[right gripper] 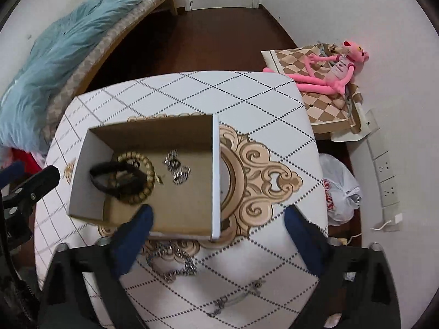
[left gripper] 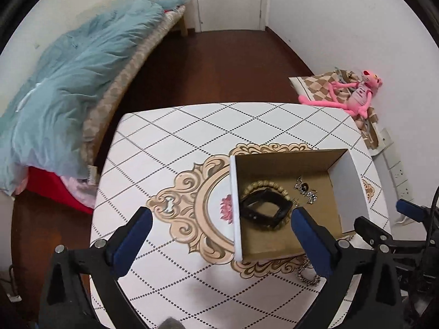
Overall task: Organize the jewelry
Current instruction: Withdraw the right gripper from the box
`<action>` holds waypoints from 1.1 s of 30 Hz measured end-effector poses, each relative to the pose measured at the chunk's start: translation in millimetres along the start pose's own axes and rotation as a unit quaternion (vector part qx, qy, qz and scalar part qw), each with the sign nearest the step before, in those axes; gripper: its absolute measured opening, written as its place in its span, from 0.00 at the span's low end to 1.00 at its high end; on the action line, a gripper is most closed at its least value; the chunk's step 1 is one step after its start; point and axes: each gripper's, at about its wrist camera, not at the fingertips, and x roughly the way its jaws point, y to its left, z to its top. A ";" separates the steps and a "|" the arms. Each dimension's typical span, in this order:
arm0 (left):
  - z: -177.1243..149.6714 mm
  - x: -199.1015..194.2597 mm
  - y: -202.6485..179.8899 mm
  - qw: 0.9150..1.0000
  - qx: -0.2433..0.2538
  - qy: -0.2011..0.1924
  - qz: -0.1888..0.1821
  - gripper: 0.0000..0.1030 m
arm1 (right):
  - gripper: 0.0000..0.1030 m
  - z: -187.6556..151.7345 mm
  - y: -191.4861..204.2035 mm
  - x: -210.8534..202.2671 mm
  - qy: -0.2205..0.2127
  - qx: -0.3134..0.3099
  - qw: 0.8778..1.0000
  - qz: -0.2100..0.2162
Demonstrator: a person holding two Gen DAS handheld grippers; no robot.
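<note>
A patterned table (right gripper: 274, 104) holds an open cardboard box (right gripper: 189, 211). Inside, from left to right, lie a black bracelet (right gripper: 109, 189) across a wooden bead bracelet (right gripper: 149, 175), then small silver pieces (right gripper: 178, 170). A silver chain (right gripper: 175, 268) lies on the table just in front of the box. The left gripper (left gripper: 219, 219) and the right gripper (right gripper: 219, 216) hover above with jaws wide apart, holding nothing.
</note>
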 end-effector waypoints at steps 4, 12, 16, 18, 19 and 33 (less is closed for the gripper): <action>-10.5 -10.0 0.1 1.000 -0.005 -0.006 0.010 1.00 | 0.96 -10.8 8.1 -10.2 -0.007 -0.012 1.000 -0.008; -26.0 -52.1 4.6 0.999 -0.016 -0.037 0.006 1.00 | 0.96 -25.5 13.0 -46.5 -0.034 -0.009 0.999 -0.006; -30.8 -77.0 4.4 0.998 -0.015 -0.055 0.003 1.00 | 0.96 -31.5 14.0 -72.4 -0.056 -0.007 0.998 -0.003; -32.7 -87.3 5.1 0.998 -0.017 -0.062 0.003 1.00 | 0.96 -35.3 16.1 -88.3 -0.071 -0.008 0.997 -0.007; -33.7 -92.1 6.0 0.998 -0.019 -0.066 0.000 1.00 | 0.96 -36.3 17.3 -94.2 -0.076 -0.010 0.997 -0.008; -47.0 -112.4 10.3 0.996 -0.040 -0.075 0.019 1.00 | 0.96 -52.3 24.1 -133.8 -0.105 -0.005 0.994 0.003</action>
